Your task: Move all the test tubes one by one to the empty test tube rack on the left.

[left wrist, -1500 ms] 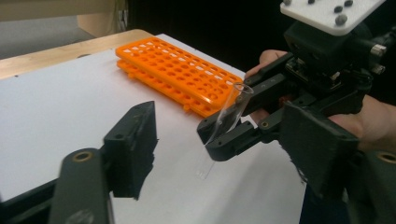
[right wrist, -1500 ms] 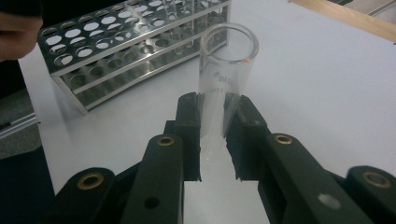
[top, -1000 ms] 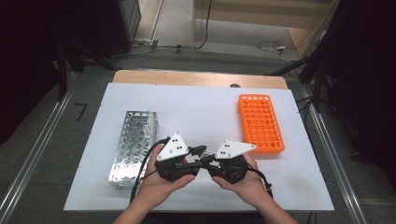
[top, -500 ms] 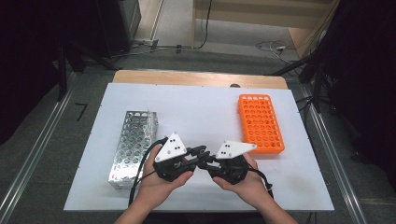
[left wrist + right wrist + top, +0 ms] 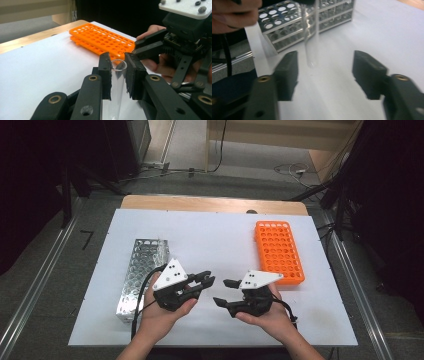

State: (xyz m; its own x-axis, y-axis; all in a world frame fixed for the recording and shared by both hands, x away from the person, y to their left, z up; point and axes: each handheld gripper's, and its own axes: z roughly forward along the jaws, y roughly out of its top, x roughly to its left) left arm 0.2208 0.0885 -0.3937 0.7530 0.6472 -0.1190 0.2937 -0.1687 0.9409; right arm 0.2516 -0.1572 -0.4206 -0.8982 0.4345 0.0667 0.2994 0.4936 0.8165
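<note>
A clear glass test tube is clamped near its open mouth between the pads of my left gripper, which is shut on it. In the high view the left gripper points right, toward the right gripper, and the two are close together at the front middle of the table. The right gripper has just been opening. Its pads stand wide apart, and the test tube's rounded end hangs between and just beyond them, touching neither.
A silver metal tube rack lies at the left of the white table top. At the right lies an orange plastic rack. A wooden strip runs along the table's far edge, with floor and cables beyond.
The right gripper's jaws have spread apart and let go of the tube. The two grippers, tip to tip before, now stand slightly apart. The left gripper keeps the tube.
</note>
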